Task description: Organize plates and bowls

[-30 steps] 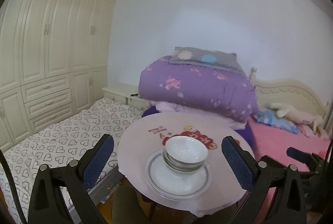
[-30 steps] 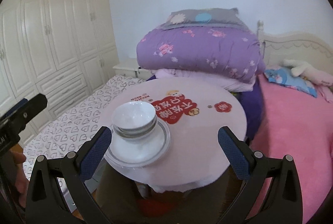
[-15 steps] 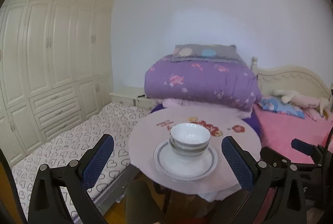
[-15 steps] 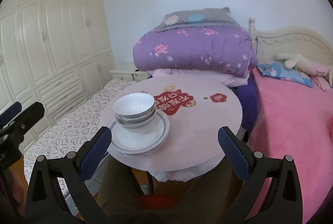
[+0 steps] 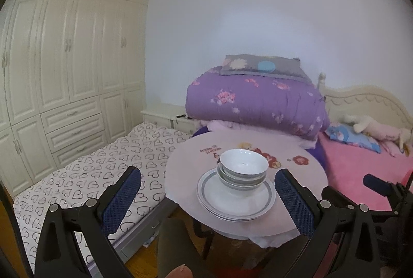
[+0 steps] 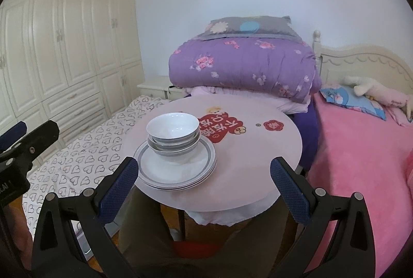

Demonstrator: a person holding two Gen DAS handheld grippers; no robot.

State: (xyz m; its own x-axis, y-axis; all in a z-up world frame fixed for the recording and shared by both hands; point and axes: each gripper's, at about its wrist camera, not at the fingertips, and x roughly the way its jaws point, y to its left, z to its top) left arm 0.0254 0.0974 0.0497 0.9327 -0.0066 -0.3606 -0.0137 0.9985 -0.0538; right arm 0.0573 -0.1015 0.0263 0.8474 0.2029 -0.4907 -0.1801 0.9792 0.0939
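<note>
Both tongs have drawn back from the table (image 6: pixel 258 174). Left tongs (image 5: pixel 207 200) and right tongs (image 6: pixel 204 186) gape apart, empty, with stacked bowls (image 6: pixel 173 136) on plates (image 6: pixel 178 174) ahead between their tips.

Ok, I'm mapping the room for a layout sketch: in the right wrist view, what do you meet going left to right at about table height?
Wardrobe → heart-print bed → bowls stacked on plates → red sticker on the table → pink bed.
</note>
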